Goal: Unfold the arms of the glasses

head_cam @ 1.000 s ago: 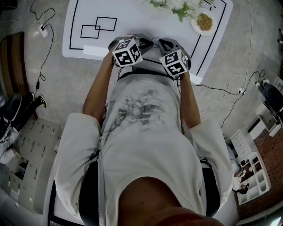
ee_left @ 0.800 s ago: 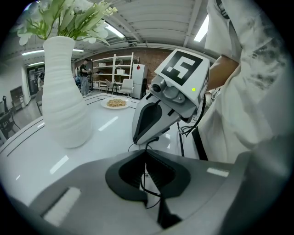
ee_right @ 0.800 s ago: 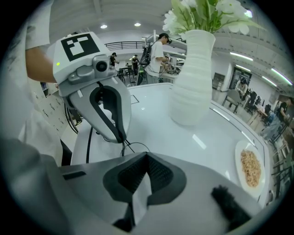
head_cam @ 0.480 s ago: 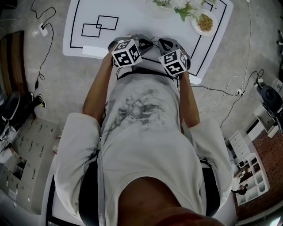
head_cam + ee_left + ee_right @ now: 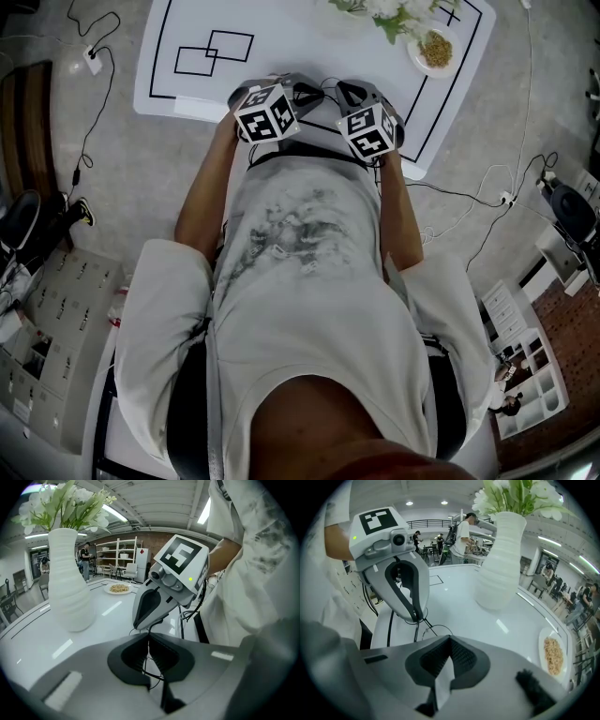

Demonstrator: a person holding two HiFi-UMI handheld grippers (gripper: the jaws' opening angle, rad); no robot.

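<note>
The glasses [image 5: 433, 631] are thin dark wire, held just above the white table [image 5: 309, 42] near its front edge. My left gripper [image 5: 149, 637] is shut on a thin wire part of them, which runs down between its pads. My right gripper [image 5: 449, 641] faces it tip to tip, jaws shut where a wire lens ring meets them. In the right gripper view the left gripper's fingertips [image 5: 417, 617] pinch the wire. Seen from the head, both grippers [image 5: 309, 94] [image 5: 343, 92] nearly touch in front of the person's chest, and the glasses are mostly hidden.
A white ribbed vase [image 5: 68, 581] [image 5: 501, 569] with flowers [image 5: 384, 14] stands further back on the table. A plate of food [image 5: 434, 49] [image 5: 553, 656] lies at the back right. Black outlines of rectangles [image 5: 211, 52] mark the table at the left. Cables trail on the floor.
</note>
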